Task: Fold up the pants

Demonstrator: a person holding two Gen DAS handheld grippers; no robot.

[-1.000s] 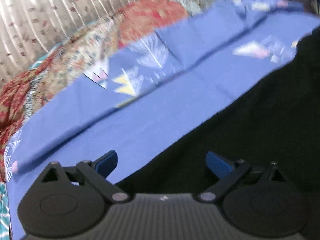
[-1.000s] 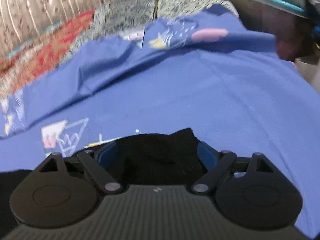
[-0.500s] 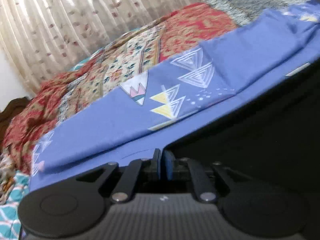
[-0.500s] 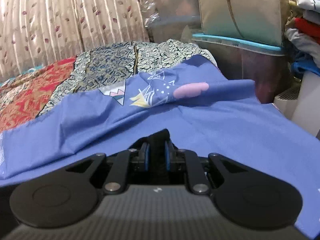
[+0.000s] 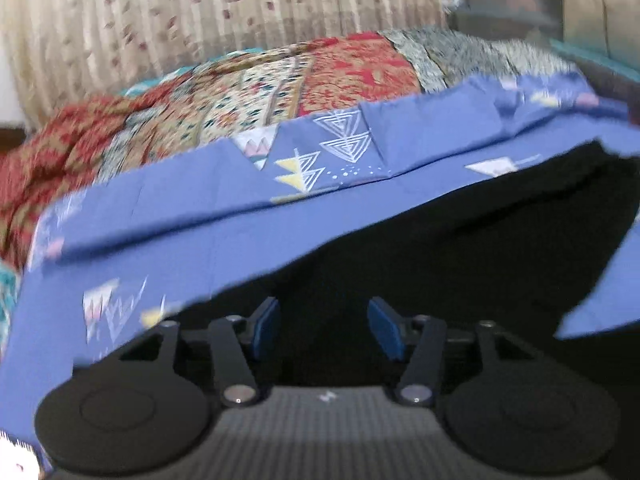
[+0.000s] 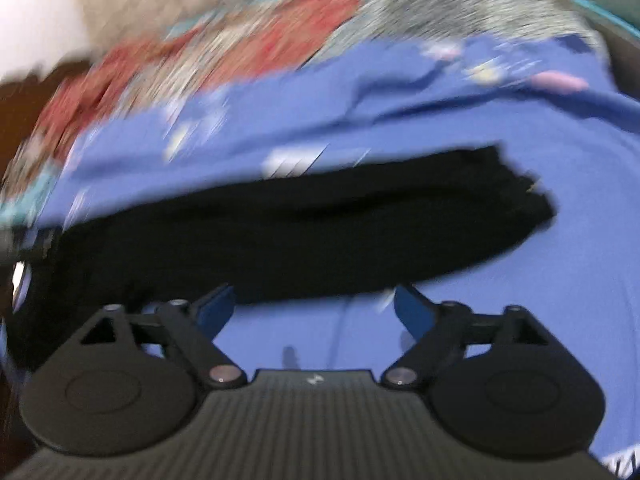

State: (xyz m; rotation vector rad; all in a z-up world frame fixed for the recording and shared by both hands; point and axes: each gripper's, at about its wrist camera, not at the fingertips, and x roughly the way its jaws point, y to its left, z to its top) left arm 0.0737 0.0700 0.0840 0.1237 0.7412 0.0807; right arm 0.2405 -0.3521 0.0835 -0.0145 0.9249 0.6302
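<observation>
Left tongs [image 5: 325, 326] are half apart and opening above the pants [image 5: 460, 248]; right tongs [image 6: 310, 312] are opening wide, both empty.

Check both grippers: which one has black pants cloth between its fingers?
The left gripper: black pants fill the gap between its opening jaws. The right gripper, also opening, frames only blue sheet.

No legible txt or labels anywhere.

Black pants [image 6: 304, 236] lie as long band across blue sheet [image 6: 500, 312], just beyond right claw [image 6: 316, 308]. Claw jaws opening, nothing between. Patterned quilt [image 6: 280, 40] behind pants, blurred.
</observation>
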